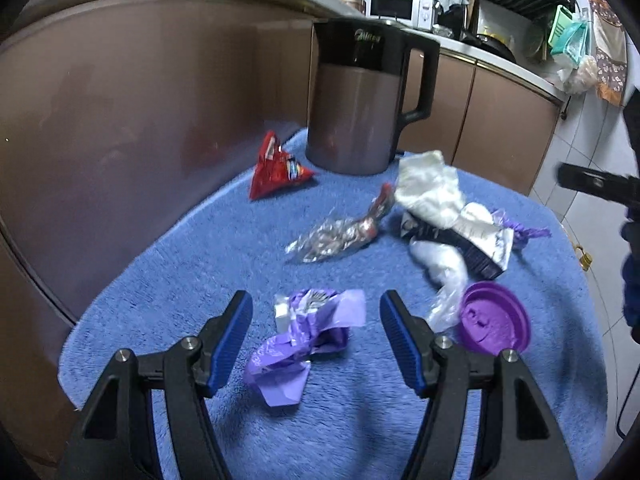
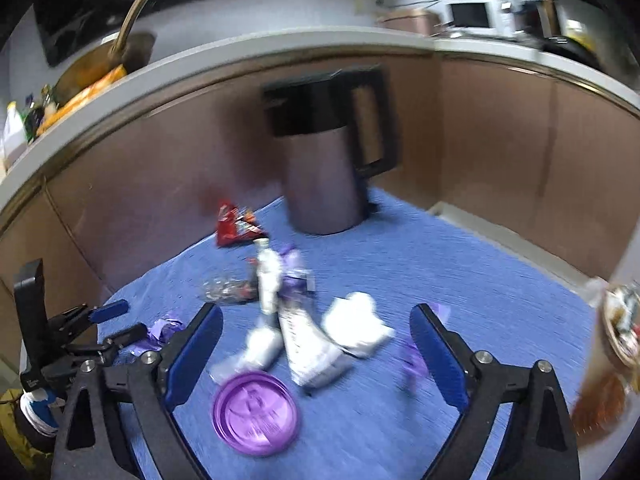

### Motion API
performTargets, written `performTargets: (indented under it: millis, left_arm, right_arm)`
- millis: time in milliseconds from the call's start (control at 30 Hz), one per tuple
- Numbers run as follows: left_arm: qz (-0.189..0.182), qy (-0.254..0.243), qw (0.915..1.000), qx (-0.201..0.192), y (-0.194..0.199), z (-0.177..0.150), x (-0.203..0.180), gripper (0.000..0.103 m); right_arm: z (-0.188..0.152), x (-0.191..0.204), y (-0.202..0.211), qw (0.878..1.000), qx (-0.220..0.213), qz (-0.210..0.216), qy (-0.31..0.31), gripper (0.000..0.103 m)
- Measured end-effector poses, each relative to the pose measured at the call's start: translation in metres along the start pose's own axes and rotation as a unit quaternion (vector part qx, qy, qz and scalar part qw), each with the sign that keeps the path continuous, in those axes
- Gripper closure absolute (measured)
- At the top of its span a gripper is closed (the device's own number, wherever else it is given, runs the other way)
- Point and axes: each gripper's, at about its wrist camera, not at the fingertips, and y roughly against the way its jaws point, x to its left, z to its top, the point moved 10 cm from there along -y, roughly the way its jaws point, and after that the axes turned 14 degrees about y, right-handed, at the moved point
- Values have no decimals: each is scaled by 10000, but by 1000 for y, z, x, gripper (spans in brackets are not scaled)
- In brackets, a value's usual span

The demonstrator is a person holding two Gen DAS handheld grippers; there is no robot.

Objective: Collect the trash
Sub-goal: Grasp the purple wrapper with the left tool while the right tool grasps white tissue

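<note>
Trash lies scattered on a blue towel (image 1: 208, 264). My left gripper (image 1: 316, 312) is open, its fingers either side of a crumpled purple wrapper (image 1: 304, 340). Beyond lie a clear foil wrapper (image 1: 336, 236), a red snack packet (image 1: 276, 168), white crumpled wrappers (image 1: 436, 196) and a purple lid (image 1: 496, 320). My right gripper (image 2: 316, 320) is open above the towel (image 2: 460, 280), over the white and purple wrappers (image 2: 304, 340) and near the purple lid (image 2: 256, 412). A small purple scrap (image 2: 412, 356) lies by its right finger. The left gripper shows at the left edge of the right wrist view (image 2: 116, 324).
A grey and black kettle (image 1: 360, 100) stands at the back of the towel, also in the right wrist view (image 2: 328, 156). Brown cabinet fronts (image 1: 140, 112) close in behind and to the left. A container holding trash (image 2: 620, 328) sits at the right edge.
</note>
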Motion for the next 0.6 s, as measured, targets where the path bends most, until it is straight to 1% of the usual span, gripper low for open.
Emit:
performTargets:
  millis: [33,100,200,267,333,367,467,533,567,600]
  left_arm:
    - [-29,32,10000,48,-4,-2,3,39]
    - [-87,122,9998,147,-13,-5,10,39]
    - [-144,226,9994,223,-23,-8,18,39]
    - [-235,313,9989,273,-27,-11,22,39]
    - [-317,386,9982,323,-30,-14,23,39]
    - [-345,417,9979,353,-31,-15,24,39]
    - [-427,479,9973,369,-33,-16,24,39]
    - [-451,491,9972,349,-31,-16,24,39]
    - [-449,497,9972,343,-31,-16,24,39]
    - [-448,505,9971,341,-30,-16,24,40]
  right_arm:
    - [3,4,-8,10000,35,65,20,17]
    - [10,12,-35,9997,130,183,70,20]
    - [19,20,-65,9993,230,210,192,25]
    - [23,23,-82,9989,296,187,314,30]
    - [26,25,-94,9982,369,155,450,39]
    - [27,28,-99,9977,399,147,522,41]
    - [30,32,-107,9965,454,87,694,52]
    - [31,34,-112,9956,502,29,787,66]
    - [31,34,-112,9954,518,1,809,69]
    - [30,34,-112,9952,529,-19,821,76]
